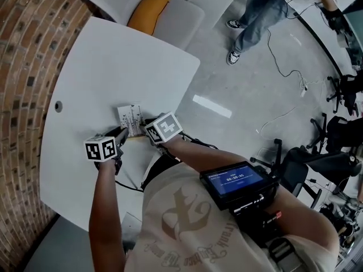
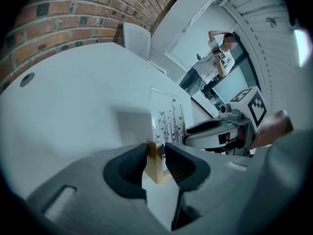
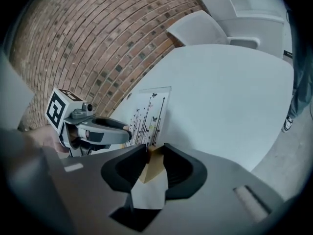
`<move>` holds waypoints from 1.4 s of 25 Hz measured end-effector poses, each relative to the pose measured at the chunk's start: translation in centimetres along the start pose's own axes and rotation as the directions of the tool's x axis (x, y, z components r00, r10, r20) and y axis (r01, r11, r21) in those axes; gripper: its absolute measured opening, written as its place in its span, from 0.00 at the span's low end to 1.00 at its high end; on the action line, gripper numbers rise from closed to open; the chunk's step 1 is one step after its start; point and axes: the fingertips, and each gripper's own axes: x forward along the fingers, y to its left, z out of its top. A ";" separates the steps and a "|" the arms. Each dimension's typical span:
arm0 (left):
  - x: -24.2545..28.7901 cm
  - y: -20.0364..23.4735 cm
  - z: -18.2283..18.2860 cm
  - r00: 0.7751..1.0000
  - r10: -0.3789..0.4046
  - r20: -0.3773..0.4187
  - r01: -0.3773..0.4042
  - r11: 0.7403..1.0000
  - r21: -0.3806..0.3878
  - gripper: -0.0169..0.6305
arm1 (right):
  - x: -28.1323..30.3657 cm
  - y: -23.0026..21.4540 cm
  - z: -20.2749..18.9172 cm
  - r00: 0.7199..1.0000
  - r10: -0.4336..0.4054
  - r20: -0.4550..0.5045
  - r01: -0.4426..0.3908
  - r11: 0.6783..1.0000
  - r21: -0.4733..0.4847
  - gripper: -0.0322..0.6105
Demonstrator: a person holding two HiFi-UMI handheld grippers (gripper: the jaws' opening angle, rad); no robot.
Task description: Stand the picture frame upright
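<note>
Picture frame (image 1: 130, 120) on white counter (image 1: 113, 61), toward its 4 o'clock edge. L hand-held gripper (image 2: 155, 155) clamps frame's 7 o'clock wood corner. R hand-held gripper (image 3: 152, 158) clamps the 5 o'clock corner. Both jaws narrow.

White surface (image 1: 113, 55) stretched before you, round grommet (image 1: 58, 106) near its left edge. Brick wall (image 1: 28, 50) ran along your left. White chair (image 1: 187, 17) with yellow cushion (image 1: 148, 11) stood beyond. Person in jeans (image 1: 258, 16) stood on grey floor (image 1: 238, 95); cables (image 1: 272, 52) trailed nearby.
</note>
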 end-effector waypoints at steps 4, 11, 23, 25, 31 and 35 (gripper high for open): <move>-0.5 -0.8 -0.4 0.997 0.013 0.072 -0.009 0.999 -0.052 0.20 | -0.4 0.1 0.0 0.999 0.019 -0.027 -0.021 0.998 -0.064 0.24; -1.0 -2.6 -0.7 0.981 0.052 0.189 -0.026 0.990 -0.138 0.18 | -1.7 -0.2 0.1 0.992 0.072 -0.102 -0.093 0.972 -0.215 0.23; -2.0 -4.5 -0.5 0.928 0.196 0.317 -0.114 0.959 -0.259 0.18 | -2.9 0.2 1.3 0.965 0.153 -0.211 -0.230 0.881 -0.413 0.23; -2.4 -4.3 -0.6 0.912 0.224 0.343 -0.126 0.950 -0.285 0.18 | -2.7 0.5 1.7 0.957 0.170 -0.233 -0.261 0.855 -0.447 0.23; -3.0 -4.8 -1.6 0.886 0.282 0.369 -0.151 0.926 -0.345 0.18 | -2.7 1.4 1.3 0.941 0.180 -0.287 -0.309 0.800 -0.514 0.23; -3.6 -4.1 -2.8 0.871 0.296 0.393 -0.140 0.915 -0.378 0.18 | -1.8 2.5 1.0 0.934 0.179 -0.310 -0.329 0.772 -0.545 0.23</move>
